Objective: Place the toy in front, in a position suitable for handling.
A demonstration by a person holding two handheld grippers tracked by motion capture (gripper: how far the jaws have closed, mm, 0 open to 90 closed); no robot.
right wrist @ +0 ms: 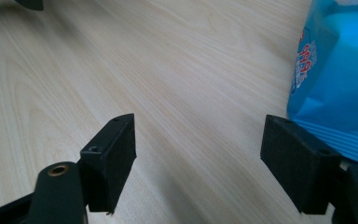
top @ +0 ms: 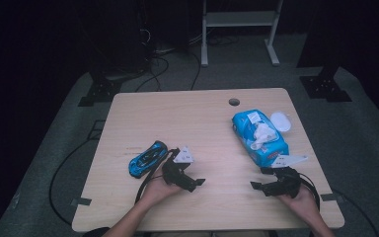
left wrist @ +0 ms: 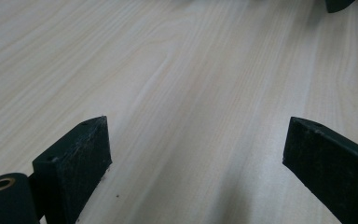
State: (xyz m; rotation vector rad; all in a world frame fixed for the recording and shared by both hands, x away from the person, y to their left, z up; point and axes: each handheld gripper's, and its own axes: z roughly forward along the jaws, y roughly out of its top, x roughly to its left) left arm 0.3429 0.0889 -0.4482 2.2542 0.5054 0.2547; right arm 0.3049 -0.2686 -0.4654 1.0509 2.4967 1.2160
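Observation:
A blue toy car [top: 147, 157] lies on the light wooden table [top: 187, 118], left of centre. My left gripper [top: 196, 183] rests low just right of the car, apart from it. In the left gripper view its jaws [left wrist: 196, 158] stand wide over bare wood, open. A blue pack of wet wipes [top: 259, 137] with a white tissue pulled up lies at the right. My right gripper [top: 256, 186] sits near the pack's front end. In the right gripper view it [right wrist: 198, 158] is open, and the blue pack [right wrist: 335, 88] lies beside the right jaw.
A white lid [top: 281, 121] lies beside the wipes pack at the far right. A round cable hole [top: 234, 102] marks the table's far edge. Black cables trail off the table's left and right sides. A white metal frame [top: 239, 29] stands on the floor beyond.

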